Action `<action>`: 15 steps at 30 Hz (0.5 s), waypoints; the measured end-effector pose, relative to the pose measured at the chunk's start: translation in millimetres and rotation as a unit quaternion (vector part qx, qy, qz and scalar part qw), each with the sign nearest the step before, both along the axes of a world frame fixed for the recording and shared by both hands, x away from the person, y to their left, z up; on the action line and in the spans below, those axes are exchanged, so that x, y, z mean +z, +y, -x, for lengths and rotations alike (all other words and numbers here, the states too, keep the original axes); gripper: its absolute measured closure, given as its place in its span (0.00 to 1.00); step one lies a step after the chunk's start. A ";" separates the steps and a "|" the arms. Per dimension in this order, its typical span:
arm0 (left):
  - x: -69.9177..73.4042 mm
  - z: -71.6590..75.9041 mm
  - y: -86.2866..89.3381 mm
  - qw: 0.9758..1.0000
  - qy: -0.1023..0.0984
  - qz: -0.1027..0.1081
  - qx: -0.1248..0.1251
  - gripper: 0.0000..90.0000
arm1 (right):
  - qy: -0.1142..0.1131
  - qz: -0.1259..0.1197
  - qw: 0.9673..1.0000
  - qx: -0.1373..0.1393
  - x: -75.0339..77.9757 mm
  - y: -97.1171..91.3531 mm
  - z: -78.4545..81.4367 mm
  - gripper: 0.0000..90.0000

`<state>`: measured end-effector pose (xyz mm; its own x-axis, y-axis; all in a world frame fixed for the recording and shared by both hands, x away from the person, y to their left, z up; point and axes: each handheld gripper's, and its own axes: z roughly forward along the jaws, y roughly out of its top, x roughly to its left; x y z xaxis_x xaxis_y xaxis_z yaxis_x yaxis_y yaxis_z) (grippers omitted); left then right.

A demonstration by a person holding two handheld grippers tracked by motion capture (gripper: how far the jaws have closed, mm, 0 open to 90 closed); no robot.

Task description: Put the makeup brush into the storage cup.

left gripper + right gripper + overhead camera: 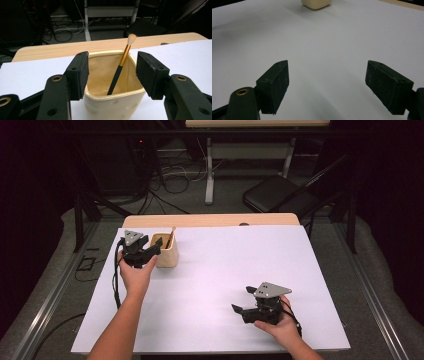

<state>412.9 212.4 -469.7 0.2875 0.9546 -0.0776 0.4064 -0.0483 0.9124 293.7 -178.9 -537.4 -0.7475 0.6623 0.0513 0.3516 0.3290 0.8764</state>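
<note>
Dim, dark-walled room. Beyond the jaws, a white sheet (pixel 225 285) over a wooden bench (pixel 210 220). Farther off, grey floor (pixel 225 195) strewn with cables (pixel 165 180), a black folding chair (pixel 280 195), a white table frame (pixel 210 165).

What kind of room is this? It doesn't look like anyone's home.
Most likely a lab or workshop set up for recording handwork. A white-topped table stands in a dark space with cables on the floor, and a folding chair behind. A person holds a left tool at a cream cup.
</note>
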 end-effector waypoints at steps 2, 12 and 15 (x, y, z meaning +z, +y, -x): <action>1.0 1.4 0.6 1.000 0.002 -0.003 -0.001 0.49 | 0.000 -0.001 1.000 0.000 0.1 -0.2 0.5 0.21; 5.7 7.4 -0.5 1.000 0.006 0.003 -0.010 0.49 | -0.001 -0.002 1.000 -0.001 1.1 -1.0 1.0 0.21; 6.8 9.7 -1.7 1.000 0.011 0.000 -0.017 0.49 | -0.002 -0.002 1.000 -0.001 0.6 -0.5 0.6 0.21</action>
